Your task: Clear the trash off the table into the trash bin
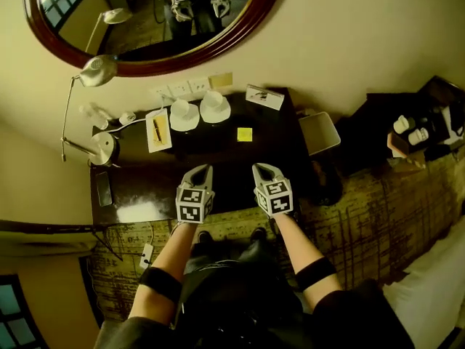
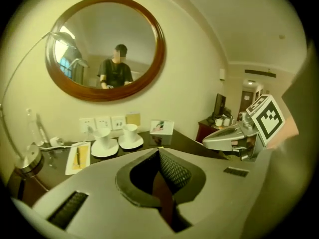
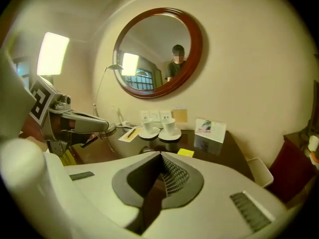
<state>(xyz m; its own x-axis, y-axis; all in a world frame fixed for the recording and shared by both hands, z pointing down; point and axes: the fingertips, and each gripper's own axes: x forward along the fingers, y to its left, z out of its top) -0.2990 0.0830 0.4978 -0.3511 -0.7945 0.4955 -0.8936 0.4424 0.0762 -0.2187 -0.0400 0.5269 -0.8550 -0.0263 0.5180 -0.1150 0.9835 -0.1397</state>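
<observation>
Over dark table (image 1: pixel 225 155), left gripper (image 1: pixel 202 170) and right gripper (image 1: pixel 260 169) closed, empty; yellow note (image 1: pixel 244 134) beyond.

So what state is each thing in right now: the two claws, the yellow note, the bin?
left gripper: shut, empty.
right gripper: shut, empty.
yellow note: lying flat on the table.
trash bin: open-topped, standing beside the table.
cups: each on a saucer.
pen: lying on the notepad.
</observation>
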